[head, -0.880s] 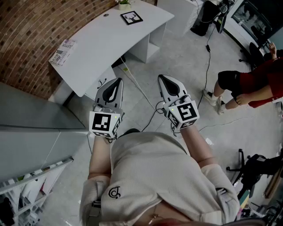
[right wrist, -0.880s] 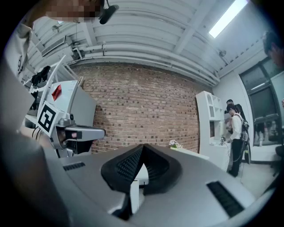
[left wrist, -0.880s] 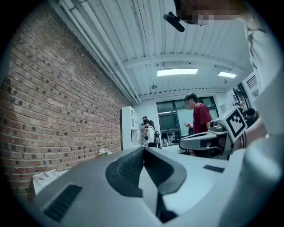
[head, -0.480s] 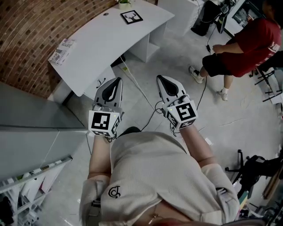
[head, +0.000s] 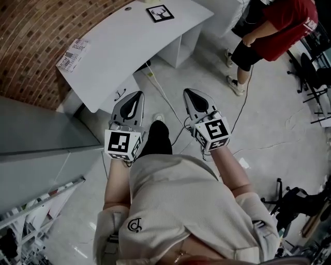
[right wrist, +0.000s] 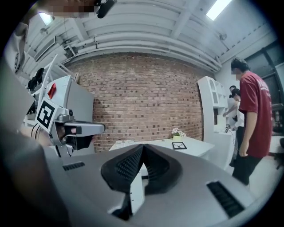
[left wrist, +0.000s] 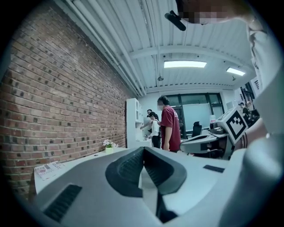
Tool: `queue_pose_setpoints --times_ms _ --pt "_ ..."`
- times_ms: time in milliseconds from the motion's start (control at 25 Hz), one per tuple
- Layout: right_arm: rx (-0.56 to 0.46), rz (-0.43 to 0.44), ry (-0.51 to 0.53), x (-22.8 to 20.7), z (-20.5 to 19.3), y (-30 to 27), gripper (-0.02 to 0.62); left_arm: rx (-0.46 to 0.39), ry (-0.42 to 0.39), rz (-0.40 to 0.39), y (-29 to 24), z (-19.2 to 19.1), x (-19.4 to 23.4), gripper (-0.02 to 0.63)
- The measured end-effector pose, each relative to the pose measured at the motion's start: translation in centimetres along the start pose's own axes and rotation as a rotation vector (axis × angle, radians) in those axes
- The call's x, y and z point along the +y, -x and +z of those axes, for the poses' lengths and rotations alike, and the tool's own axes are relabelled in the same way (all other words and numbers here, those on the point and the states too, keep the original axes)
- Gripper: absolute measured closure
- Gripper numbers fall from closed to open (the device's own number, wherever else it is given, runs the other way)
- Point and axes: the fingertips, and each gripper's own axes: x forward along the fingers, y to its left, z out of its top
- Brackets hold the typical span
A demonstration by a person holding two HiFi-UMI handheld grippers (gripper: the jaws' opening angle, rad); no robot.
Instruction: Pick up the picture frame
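The picture frame (head: pixel 159 13), black with a white deer print, lies flat on the far end of the white curved desk (head: pixel 114 54); in the right gripper view the picture frame (right wrist: pixel 179 145) shows small beyond the jaws. My left gripper (head: pixel 135 96) and right gripper (head: pixel 190 93) are held side by side in front of my body, above the floor, well short of the desk. Both are shut with nothing between the jaws. In the left gripper view my left gripper (left wrist: pixel 143 150) points along the brick wall toward the desk.
A person in a red shirt (head: pixel 274 28) stands at the right of the desk. A small potted plant (right wrist: pixel 177 134) sits by the frame and papers (head: pixel 72 54) lie at the desk's near end. Cables (head: pixel 165 101) run over the floor. A grey cabinet (head: pixel 36 140) stands at left.
The desk and frame have slid up in the head view. The person in red has risen from a crouch and stands near the desk. Both grippers keep their pose, shut.
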Motion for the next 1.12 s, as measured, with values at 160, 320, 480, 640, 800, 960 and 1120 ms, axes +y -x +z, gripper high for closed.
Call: queue_pose_setpoints --times_ms 160,320,480,640,800,960,1120 --pt "0.035 0.005 -0.006 -2.0 -0.8 -4.7 0.589 0.013 0.004 0.007 -3.8 -0.8 3.3 0.592" --pt "0.074 -0.006 -0.009 -5.3 -0.9 -10.8 0.588 0.018 0.015 0.006 -9.3 -1.1 7.6 0.592" --pt "0.128 -0.002 0.002 -9.0 -0.7 -17.3 0.589 0.015 0.034 0.002 -15.5 -0.8 11.9 0.592" --pt "0.153 -0.004 0.002 -12.6 -0.1 -23.7 0.589 0.011 0.041 0.005 -21.2 -0.4 16.3 0.592" --pt "0.188 -0.012 -0.012 -15.7 -0.1 -29.3 0.589 0.025 0.055 0.004 -26.0 -0.6 20.0 0.592" --pt "0.231 -0.006 -0.025 -18.3 -0.3 -33.4 0.588 0.046 0.085 0.009 -29.5 -1.3 22.5 0.592" --pt "0.277 0.026 -0.015 -20.7 -1.3 -36.7 0.588 0.067 0.125 0.04 -32.5 -2.7 24.1 0.592"
